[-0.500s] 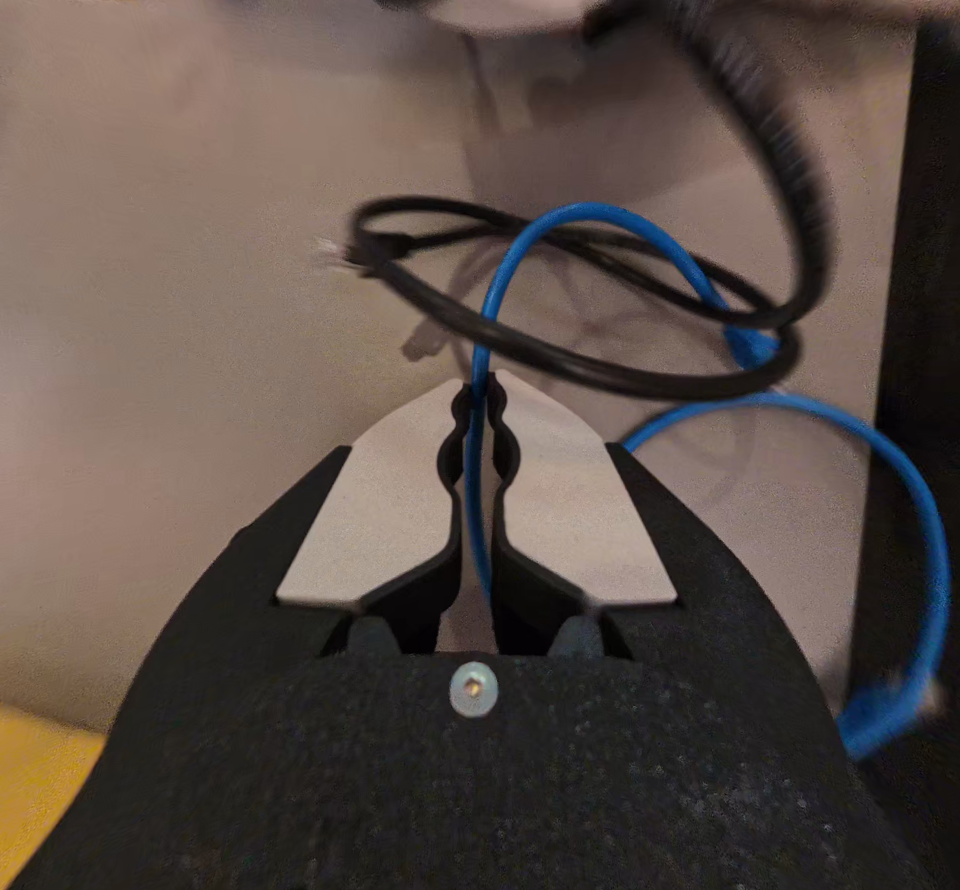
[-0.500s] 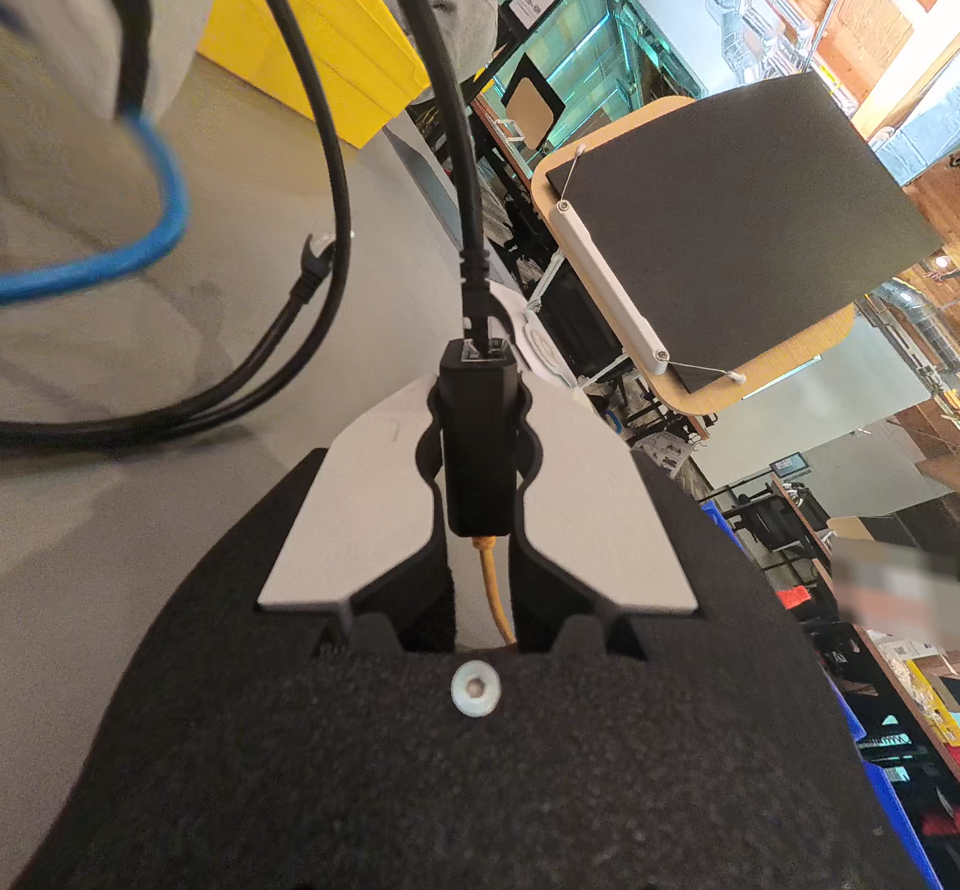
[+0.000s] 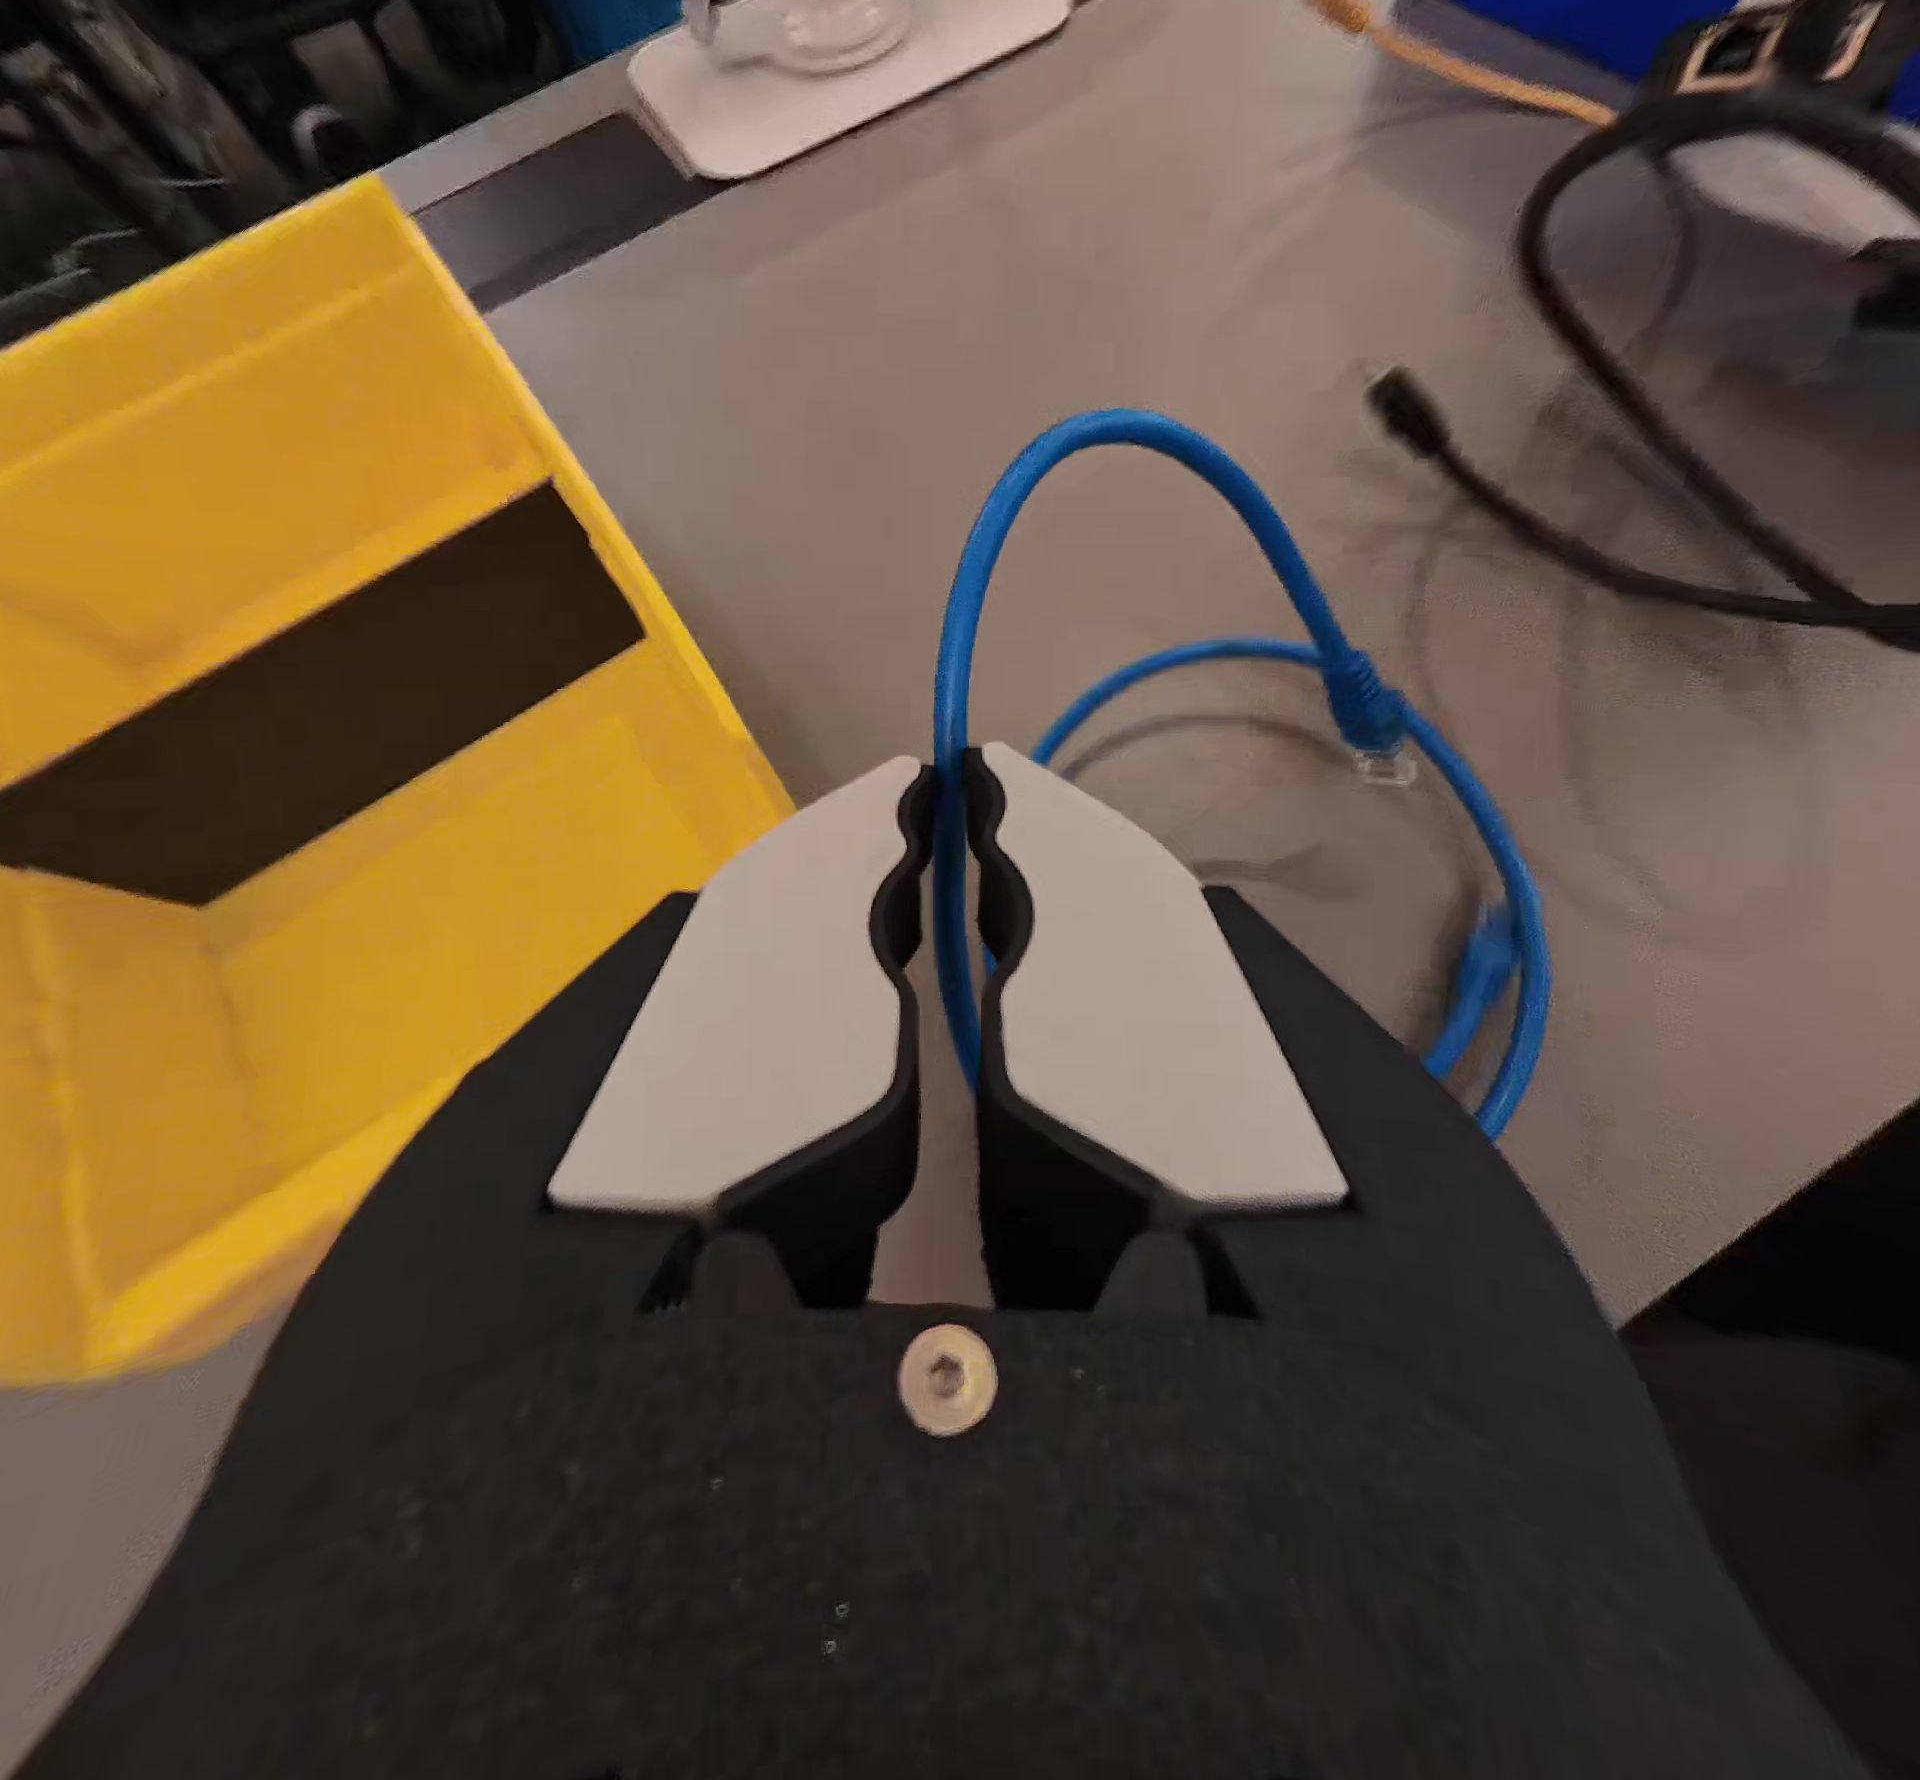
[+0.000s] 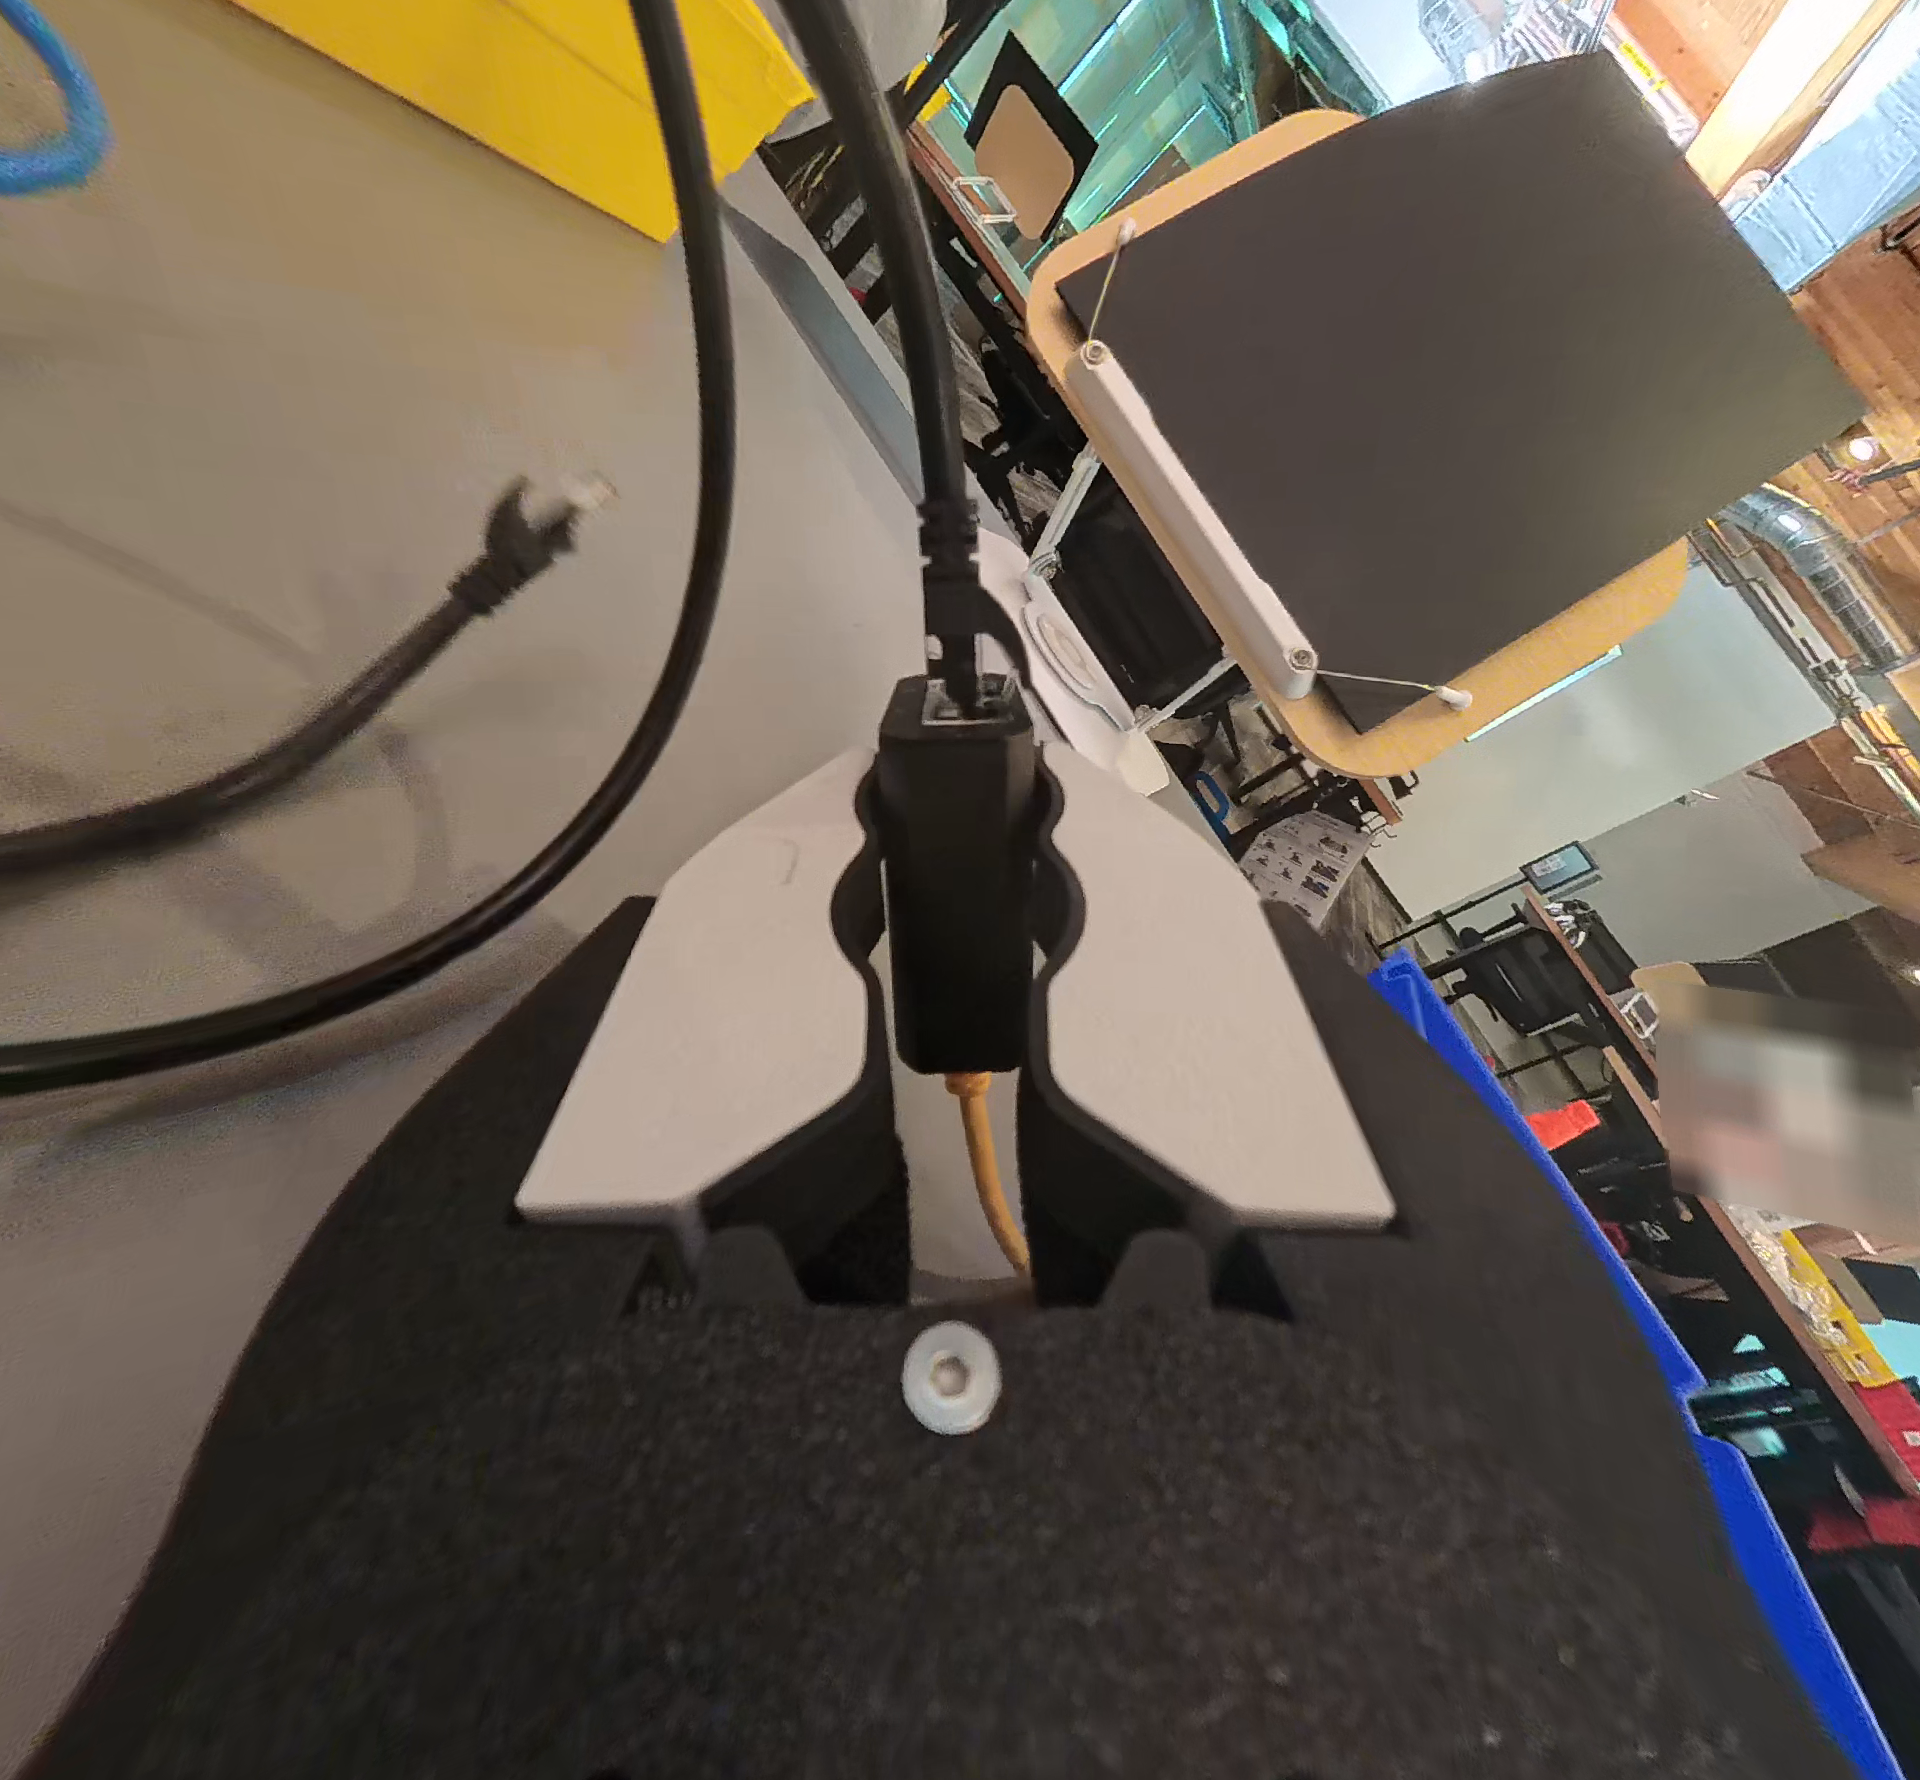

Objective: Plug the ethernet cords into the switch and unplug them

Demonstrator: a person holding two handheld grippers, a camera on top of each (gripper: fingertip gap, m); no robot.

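Item 1: my left tongs are pinching the blue cord between nearly closed jaws. The cord is arching up in front of the tips, w/ one clear plug hanging off the arch over the grey table; rest of the cord is looping on the table just right of the tongs.

Item 2: my right tongs are clamping the small black switch, jaws parted only as wide as its body. It is standing lengthwise between the fingers, ports facing away from me.

Item 3: black cord is sitting plugged into the switch's front port; its other plug is lying loose on the table, left of the switch.

Item 4: orange cord is trailing out the switch's back end, between the fingers.

Item 5: yellow bin is sitting on the table at left; white stand is at the far edge.
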